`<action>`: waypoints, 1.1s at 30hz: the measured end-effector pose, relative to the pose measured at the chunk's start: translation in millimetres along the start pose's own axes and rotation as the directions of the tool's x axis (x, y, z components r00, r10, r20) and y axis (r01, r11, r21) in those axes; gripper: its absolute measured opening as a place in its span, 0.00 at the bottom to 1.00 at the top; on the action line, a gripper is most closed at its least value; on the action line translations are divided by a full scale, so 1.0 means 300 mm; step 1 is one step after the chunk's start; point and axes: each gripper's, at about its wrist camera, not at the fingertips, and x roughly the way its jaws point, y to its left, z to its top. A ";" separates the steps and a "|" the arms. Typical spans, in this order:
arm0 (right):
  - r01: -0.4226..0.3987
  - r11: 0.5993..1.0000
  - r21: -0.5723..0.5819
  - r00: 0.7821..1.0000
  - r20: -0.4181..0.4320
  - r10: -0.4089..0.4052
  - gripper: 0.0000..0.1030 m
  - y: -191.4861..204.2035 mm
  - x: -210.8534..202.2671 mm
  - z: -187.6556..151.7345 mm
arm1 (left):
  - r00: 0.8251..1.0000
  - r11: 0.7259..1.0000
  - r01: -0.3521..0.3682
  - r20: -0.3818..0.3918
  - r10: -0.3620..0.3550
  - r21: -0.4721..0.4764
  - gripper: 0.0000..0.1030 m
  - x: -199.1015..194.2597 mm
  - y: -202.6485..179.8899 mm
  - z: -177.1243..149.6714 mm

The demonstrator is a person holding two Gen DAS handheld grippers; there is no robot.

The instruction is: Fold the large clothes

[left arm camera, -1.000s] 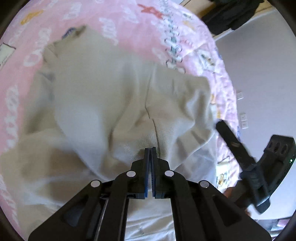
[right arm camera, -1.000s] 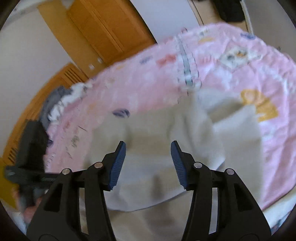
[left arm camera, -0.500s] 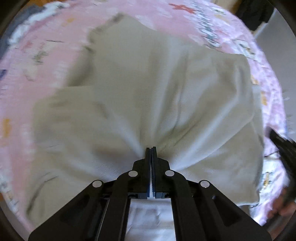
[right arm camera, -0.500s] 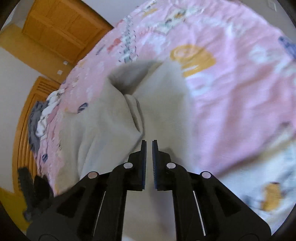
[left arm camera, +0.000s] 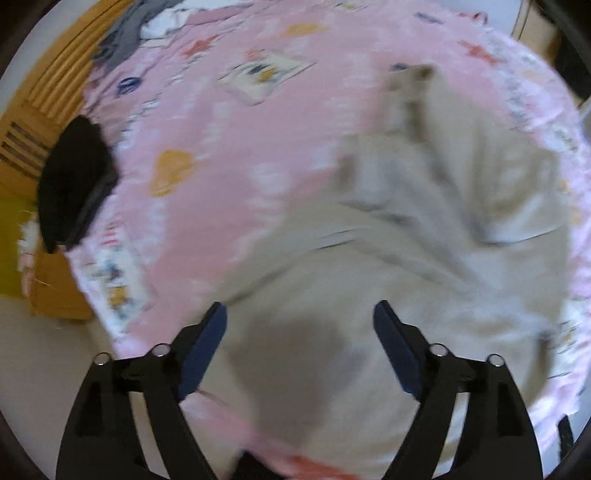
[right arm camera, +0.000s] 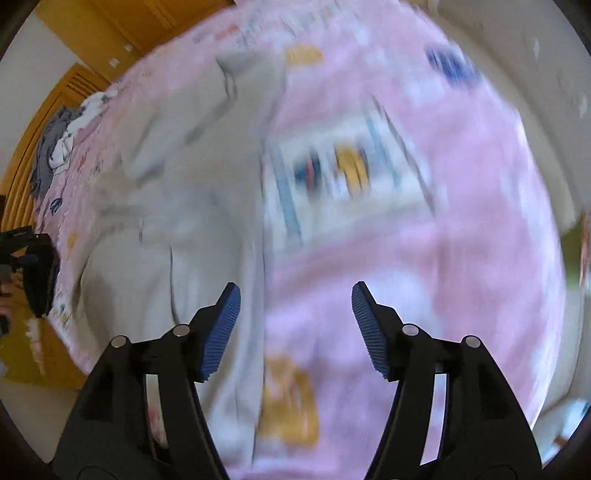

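Note:
A large beige garment (left arm camera: 424, 236) lies rumpled on a pink patterned bedspread (left arm camera: 229, 147). My left gripper (left arm camera: 301, 332) is open and empty, held above the garment's near edge. In the right wrist view the garment (right arm camera: 177, 192) fills the left half of the bed. My right gripper (right arm camera: 295, 314) is open and empty, above the garment's right edge and the bare bedspread (right arm camera: 424, 240). Both views are blurred by motion.
A black cloth (left arm camera: 74, 184) lies at the bed's left edge. Grey and white clothes (left arm camera: 125, 33) are piled at the far end by a wooden headboard (left arm camera: 33, 110). Wooden doors (right arm camera: 122, 22) stand behind the bed. The other gripper (right arm camera: 33, 266) shows at left.
Both grippers have opened and let go of the garment. It now lies on the bed. Both views have swung and pulled back.

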 end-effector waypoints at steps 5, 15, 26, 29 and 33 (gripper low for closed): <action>0.055 0.996 0.076 0.994 -0.097 -0.047 0.60 -0.022 -0.003 -0.212 | 0.990 0.992 -0.061 -0.121 0.074 0.110 0.84 0.187 0.261 -0.056; 0.150 0.981 0.121 0.977 -0.172 -0.128 0.60 0.137 0.139 -0.364 | 0.956 0.903 -0.071 -0.230 0.183 0.423 0.86 0.466 0.401 -0.174; 0.193 0.976 0.099 0.957 -0.237 -0.166 0.68 0.153 0.219 -0.331 | 0.926 0.904 0.144 -0.378 0.021 0.403 0.87 0.594 0.407 -0.106; 0.168 0.982 0.082 0.966 -0.213 -0.147 0.69 0.145 0.201 -0.294 | 0.915 0.886 0.178 -0.403 0.011 0.428 0.87 0.610 0.383 -0.127; 0.129 0.991 0.023 0.963 -0.242 -0.120 0.69 0.165 0.241 -0.254 | 0.885 0.881 0.220 -0.465 0.001 0.420 0.87 0.672 0.389 -0.172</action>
